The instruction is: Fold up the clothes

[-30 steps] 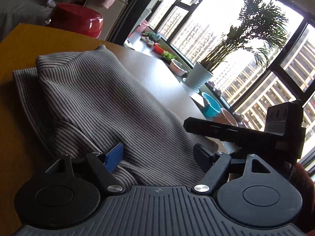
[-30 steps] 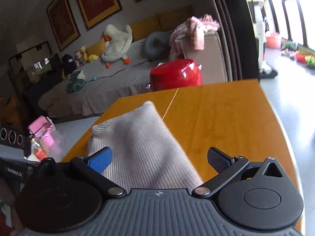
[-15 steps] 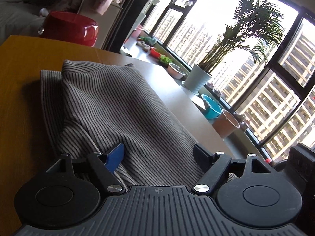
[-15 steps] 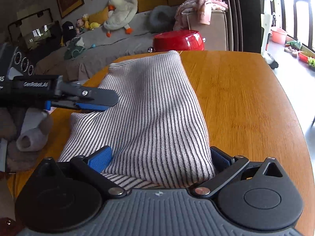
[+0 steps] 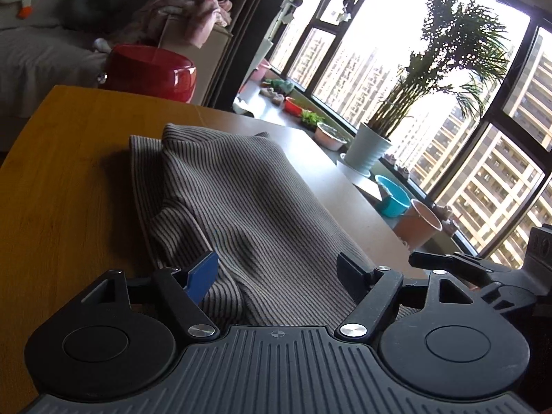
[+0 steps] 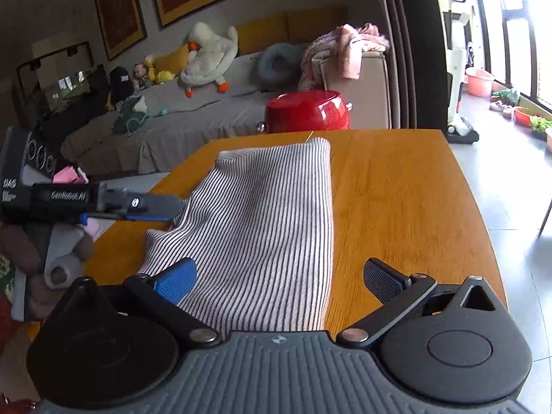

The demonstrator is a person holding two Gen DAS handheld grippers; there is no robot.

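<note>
A grey striped garment (image 5: 241,189) lies folded lengthwise on the wooden table (image 5: 69,172). My left gripper (image 5: 277,272) sits low over its near end. Its jaws stand wide and are closing, with a hump of cloth between the pads. In the right wrist view the garment (image 6: 269,207) runs away from my right gripper (image 6: 279,281), which is open. That gripper's blue pad rests on the cloth and its dark pad hangs over the bare table (image 6: 396,189). The left gripper (image 6: 172,203) reaches the garment's left edge. The right gripper (image 5: 427,258) shows at the right edge of the left view.
A red pot (image 6: 307,110) stands past the table's far edge, before a sofa with a plush duck (image 6: 207,55) and clothes. A potted palm (image 5: 367,151), a blue bowl (image 5: 393,200) and small pots line the window ledge. The table edge curves at right.
The cloth, held up in a peak before the right camera a second ago, now lies flat. The left gripper has come into the right view. The right gripper has drawn back to the left view's edge.
</note>
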